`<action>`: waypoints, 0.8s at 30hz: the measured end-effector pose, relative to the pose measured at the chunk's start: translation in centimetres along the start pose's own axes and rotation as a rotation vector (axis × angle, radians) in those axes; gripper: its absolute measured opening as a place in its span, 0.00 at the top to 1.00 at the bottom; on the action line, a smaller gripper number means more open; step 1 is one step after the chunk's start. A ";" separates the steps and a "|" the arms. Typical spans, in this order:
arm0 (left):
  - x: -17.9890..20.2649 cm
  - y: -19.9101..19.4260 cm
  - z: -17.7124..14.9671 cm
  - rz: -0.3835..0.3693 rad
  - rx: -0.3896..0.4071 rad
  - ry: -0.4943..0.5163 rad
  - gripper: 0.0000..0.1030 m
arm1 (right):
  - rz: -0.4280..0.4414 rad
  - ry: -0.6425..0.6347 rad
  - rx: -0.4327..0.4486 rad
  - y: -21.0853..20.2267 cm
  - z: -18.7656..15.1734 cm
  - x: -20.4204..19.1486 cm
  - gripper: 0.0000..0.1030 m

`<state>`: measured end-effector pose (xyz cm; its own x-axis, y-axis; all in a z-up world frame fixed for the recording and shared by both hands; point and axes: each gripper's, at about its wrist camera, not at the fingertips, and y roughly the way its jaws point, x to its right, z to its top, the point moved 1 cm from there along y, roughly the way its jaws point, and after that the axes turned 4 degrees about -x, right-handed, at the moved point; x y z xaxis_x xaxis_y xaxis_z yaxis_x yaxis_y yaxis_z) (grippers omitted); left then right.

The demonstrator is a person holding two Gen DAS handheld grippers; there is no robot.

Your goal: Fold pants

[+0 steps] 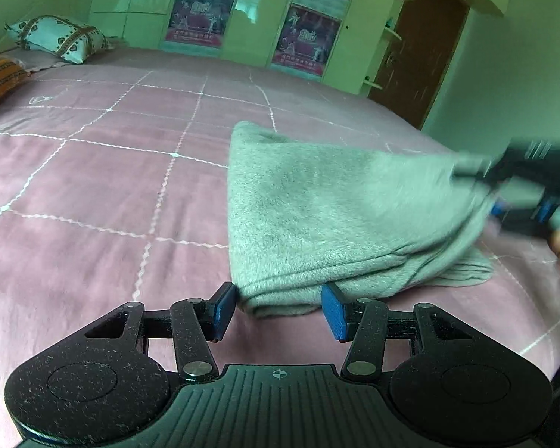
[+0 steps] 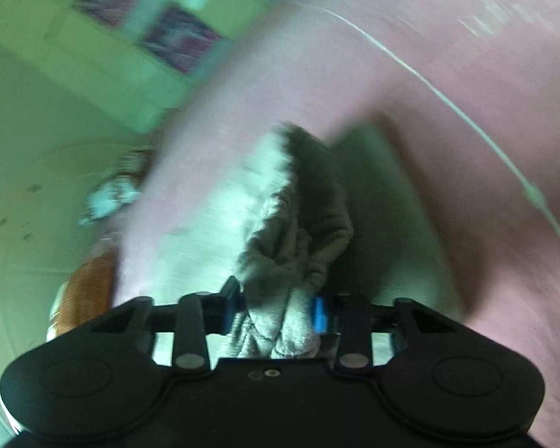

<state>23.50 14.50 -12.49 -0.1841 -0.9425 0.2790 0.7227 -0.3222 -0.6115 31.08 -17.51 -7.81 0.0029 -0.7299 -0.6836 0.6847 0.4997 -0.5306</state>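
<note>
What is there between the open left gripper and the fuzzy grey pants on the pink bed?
Nothing visible. The left gripper is open right at the near folded edge of the fuzzy grey pants, with only bare pink bedsheet around.

Right gripper (image 1: pixel 481 183) and pillows (image 2: pixel 108 194) motion-blurred.

A home bedroom: a pink quilted bedspread (image 1: pixel 112 171) is covering the bed, pillows (image 1: pixel 58 37) lying at ten o'clock, wardrobe (image 1: pixel 250 18) standing at twelve.
</note>
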 end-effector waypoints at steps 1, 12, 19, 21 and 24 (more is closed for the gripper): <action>-0.1 0.0 0.0 0.001 0.011 -0.016 0.49 | 0.022 -0.022 0.017 -0.6 0.3 -1.4 0.75; 1.6 -1.6 0.1 -0.081 0.097 0.006 0.42 | 0.115 -0.200 0.090 -3.7 2.0 -9.0 0.77; 1.5 0.0 -0.2 0.050 0.045 0.044 0.42 | 0.112 -0.176 0.093 -3.9 2.2 -8.4 0.77; 1.4 0.5 0.1 0.109 0.052 0.055 0.42 | 0.109 -0.169 0.094 -4.0 2.1 -8.1 0.77; -0.1 -0.3 0.4 0.150 0.121 -0.047 0.43 | 0.105 -0.164 0.091 -4.2 2.0 -7.7 0.77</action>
<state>23.53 14.74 -12.07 -0.0392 -0.9729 0.2279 0.8149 -0.1631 -0.5561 29.65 -14.86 0.66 0.1911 -0.7458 -0.6382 0.7373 0.5383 -0.4083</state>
